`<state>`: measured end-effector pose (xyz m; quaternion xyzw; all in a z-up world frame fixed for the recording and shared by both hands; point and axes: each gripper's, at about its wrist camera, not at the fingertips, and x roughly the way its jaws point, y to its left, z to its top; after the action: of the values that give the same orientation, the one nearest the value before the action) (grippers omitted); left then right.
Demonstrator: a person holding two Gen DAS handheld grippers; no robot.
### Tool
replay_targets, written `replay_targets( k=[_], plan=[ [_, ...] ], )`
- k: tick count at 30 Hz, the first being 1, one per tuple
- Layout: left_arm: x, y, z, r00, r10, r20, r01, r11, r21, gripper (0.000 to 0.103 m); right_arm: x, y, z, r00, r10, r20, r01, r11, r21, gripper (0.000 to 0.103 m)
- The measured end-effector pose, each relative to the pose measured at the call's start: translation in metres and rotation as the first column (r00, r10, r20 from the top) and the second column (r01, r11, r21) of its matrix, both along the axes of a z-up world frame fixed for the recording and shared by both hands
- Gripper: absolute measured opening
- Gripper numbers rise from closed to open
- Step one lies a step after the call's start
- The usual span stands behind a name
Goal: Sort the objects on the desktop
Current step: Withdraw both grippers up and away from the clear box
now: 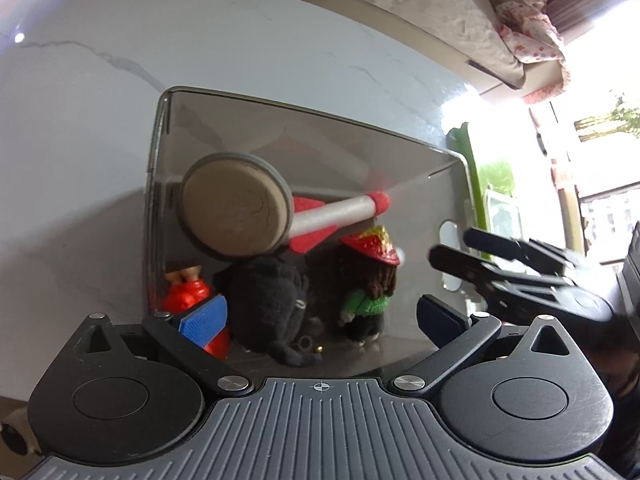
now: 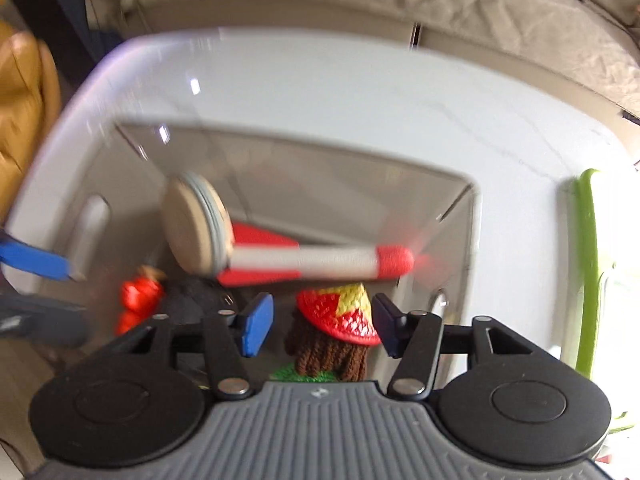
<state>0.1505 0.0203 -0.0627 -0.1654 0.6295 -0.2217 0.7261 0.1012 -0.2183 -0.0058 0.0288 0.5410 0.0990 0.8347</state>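
Note:
A clear grey bin (image 1: 160,152) stands on the white marble table (image 1: 100,40). It holds a beige round disc (image 1: 234,210), a red-and-silver toy rocket (image 1: 340,214), a black plush (image 1: 268,300), a red figure (image 1: 186,292) and a knitted doll with a red-yellow hat (image 1: 372,272). My left gripper (image 1: 320,320) is open and empty at the bin's near side. My right gripper (image 2: 320,324) is open, its jaws standing either side of the doll (image 2: 340,328) just above the bin (image 2: 476,216); the rocket (image 2: 320,260) and disc (image 2: 192,232) lie beyond. The right gripper also shows at the right of the left wrist view (image 1: 452,248).
A green-rimmed container (image 2: 586,272) stands to the right of the bin, also in the left wrist view (image 1: 468,160). A beige sofa with crumpled cloth (image 1: 440,12) lies beyond the table. An orange-brown cushion (image 2: 24,92) is at the left.

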Motion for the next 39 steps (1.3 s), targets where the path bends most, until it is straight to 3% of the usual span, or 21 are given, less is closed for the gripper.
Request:
replay_targets(
  k=[3, 6, 9, 11, 15, 18, 21, 23, 27, 31, 34, 37, 39],
  plan=[
    [0.020, -0.015, -0.013, 0.999, 0.010, -0.051, -0.012, 0.999, -0.039, 0.103, -0.027, -0.036, 0.027, 0.993, -0.087, 0.085, 0.073, 0.984, 0.162, 0.071],
    [0.043, -0.031, -0.033, 0.997, 0.039, -0.072, -0.036, 0.998, 0.045, 0.103, -0.054, -0.067, 0.033, 0.983, -0.154, 0.099, 0.123, 0.957, 0.263, 0.071],
    [0.060, -0.046, -0.053, 0.993, 0.053, -0.105, -0.036, 0.988, 0.152, 0.103, -0.074, -0.089, 0.018, 0.980, -0.183, 0.084, 0.147, 0.935, 0.322, 0.071],
    [0.062, -0.064, -0.063, 0.993, 0.010, -0.117, 0.022, 0.962, 0.271, 0.103, -0.083, -0.099, 0.011, 0.980, -0.187, 0.074, 0.150, 0.925, 0.350, 0.073],
    [0.064, -0.098, -0.070, 0.991, -0.107, -0.081, 0.133, 0.862, 0.489, 0.103, -0.081, -0.099, -0.019, 0.982, -0.176, 0.067, 0.136, 0.907, 0.398, 0.074],
    [0.072, -0.108, -0.078, 0.990, -0.109, -0.088, 0.140, 0.811, 0.568, 0.103, -0.082, -0.093, -0.025, 0.983, -0.167, 0.082, 0.116, 0.896, 0.430, 0.075],
    [0.079, -0.110, -0.088, 0.993, -0.078, -0.093, 0.119, 0.792, 0.599, 0.103, -0.085, -0.092, -0.034, 0.984, -0.161, 0.077, 0.105, 0.872, 0.478, 0.076],
    [0.080, -0.108, -0.097, 0.989, -0.045, -0.138, 0.119, 0.798, 0.590, 0.103, -0.086, -0.093, -0.037, 0.984, -0.162, 0.076, 0.104, 0.863, 0.495, 0.076],
    [0.072, -0.094, -0.117, 0.959, 0.021, -0.282, 0.138, 0.837, 0.529, 0.102, -0.093, -0.101, -0.040, 0.979, -0.188, 0.075, 0.124, 0.849, 0.514, 0.077],
    [0.060, -0.080, -0.127, 0.939, 0.071, -0.337, 0.111, 0.863, 0.492, 0.102, -0.106, -0.120, -0.038, 0.961, -0.259, 0.097, 0.172, 0.833, 0.526, 0.079],
    [0.050, -0.076, -0.106, 0.953, 0.063, -0.295, 0.076, 0.897, 0.436, 0.103, -0.119, -0.139, -0.044, 0.933, -0.343, 0.107, 0.229, 0.797, 0.559, 0.079],
    [0.037, -0.082, -0.065, 0.983, 0.019, -0.184, 0.056, 0.915, 0.398, 0.103, -0.141, -0.168, -0.055, 0.857, -0.499, 0.126, 0.350, 0.744, 0.569, 0.080],
    [0.023, -0.093, -0.030, 0.997, -0.012, -0.074, 0.037, 0.936, 0.351, 0.103, -0.165, -0.198, -0.066, 0.757, -0.642, 0.124, 0.472, 0.668, 0.575, 0.080]
  ],
)
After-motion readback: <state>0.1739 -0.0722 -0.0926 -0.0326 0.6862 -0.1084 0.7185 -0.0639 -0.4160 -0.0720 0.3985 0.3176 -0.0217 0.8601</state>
